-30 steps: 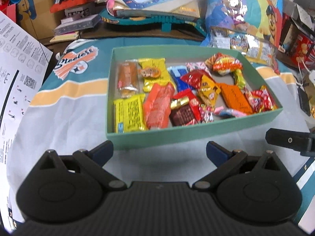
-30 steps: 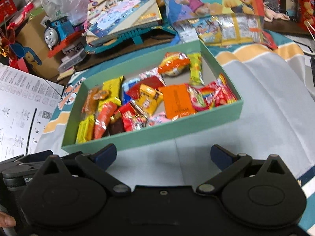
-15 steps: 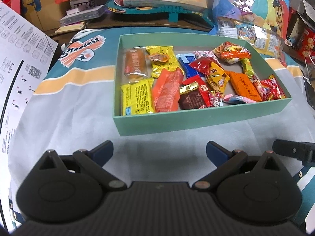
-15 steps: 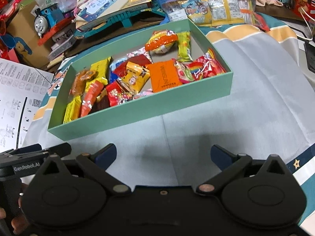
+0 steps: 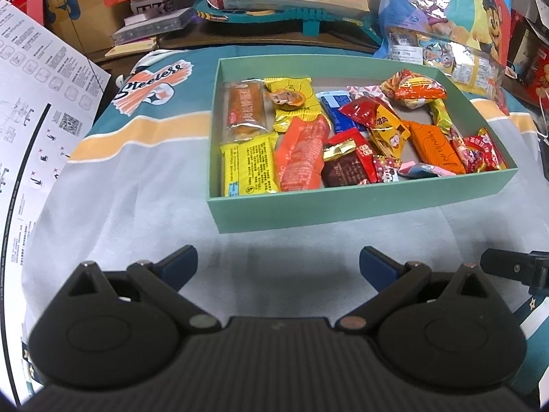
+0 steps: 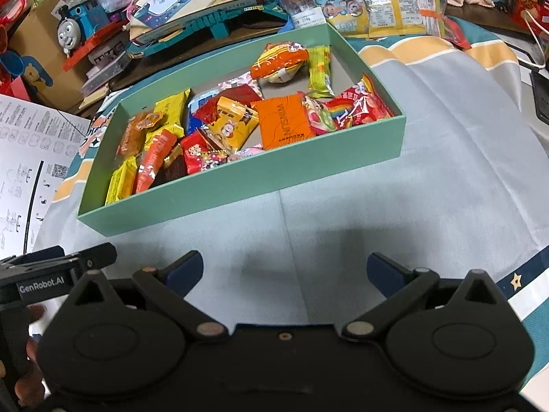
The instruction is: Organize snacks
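A shallow green box (image 5: 343,206) (image 6: 240,189) stands on the cloth-covered table and holds several wrapped snacks: a yellow bar (image 5: 248,166), an orange-red packet (image 5: 302,154), an orange square packet (image 5: 434,147) (image 6: 283,120) and a round orange one (image 5: 417,89) (image 6: 279,61). My left gripper (image 5: 278,262) is open and empty, in front of the box's near wall. My right gripper (image 6: 284,267) is open and empty, also short of the box. Each gripper's body shows at the edge of the other's view.
A printed paper sheet (image 5: 31,110) lies at the left. Behind the box are a toy train (image 6: 79,31), books on a teal stand (image 5: 291,3) and large cartoon snack bags (image 5: 456,17). Grey cloth (image 6: 429,178) lies around the box.
Both grippers have drawn back from the box, which now sits farther off in both views. Both stay open and empty. The snacks have not moved.
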Available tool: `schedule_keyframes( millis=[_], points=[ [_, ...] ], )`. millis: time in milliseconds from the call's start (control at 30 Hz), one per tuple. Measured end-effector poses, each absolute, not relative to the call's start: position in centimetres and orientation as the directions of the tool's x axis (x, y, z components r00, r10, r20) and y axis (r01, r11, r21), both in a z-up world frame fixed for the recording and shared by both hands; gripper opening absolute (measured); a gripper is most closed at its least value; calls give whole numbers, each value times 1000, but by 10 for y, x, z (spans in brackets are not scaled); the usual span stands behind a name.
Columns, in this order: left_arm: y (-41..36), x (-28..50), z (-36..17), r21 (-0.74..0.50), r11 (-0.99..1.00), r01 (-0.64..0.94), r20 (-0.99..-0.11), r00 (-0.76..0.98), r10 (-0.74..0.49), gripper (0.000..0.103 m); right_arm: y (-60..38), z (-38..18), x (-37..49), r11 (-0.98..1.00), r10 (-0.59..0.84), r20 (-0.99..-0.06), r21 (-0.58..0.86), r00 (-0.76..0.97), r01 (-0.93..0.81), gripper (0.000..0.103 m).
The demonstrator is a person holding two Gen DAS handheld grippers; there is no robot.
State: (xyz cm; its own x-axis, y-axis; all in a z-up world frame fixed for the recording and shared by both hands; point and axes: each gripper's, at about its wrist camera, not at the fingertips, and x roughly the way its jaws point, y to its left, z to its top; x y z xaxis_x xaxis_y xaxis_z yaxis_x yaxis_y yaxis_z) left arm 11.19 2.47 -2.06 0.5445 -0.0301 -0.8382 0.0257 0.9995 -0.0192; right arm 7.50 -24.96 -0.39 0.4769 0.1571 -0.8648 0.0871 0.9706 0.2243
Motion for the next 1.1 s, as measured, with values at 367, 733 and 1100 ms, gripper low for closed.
schedule_keyframes(
  millis=[367,733,1100],
  points=[
    [32,113,-24,-16,1000,-4,-845,535,-11,103,-250,-7,76,975,149,-873,209,463,80,103],
    [34,112,-24,-16,1000,-20,-844,536,-3,103,-252,-7,78,977,149,-876,203,459,71,103],
    [35,112,-21,-12,1000,-28,-836,548,6,103,-254,-7,78,977,144,-877,199,459,75,103]
  ],
)
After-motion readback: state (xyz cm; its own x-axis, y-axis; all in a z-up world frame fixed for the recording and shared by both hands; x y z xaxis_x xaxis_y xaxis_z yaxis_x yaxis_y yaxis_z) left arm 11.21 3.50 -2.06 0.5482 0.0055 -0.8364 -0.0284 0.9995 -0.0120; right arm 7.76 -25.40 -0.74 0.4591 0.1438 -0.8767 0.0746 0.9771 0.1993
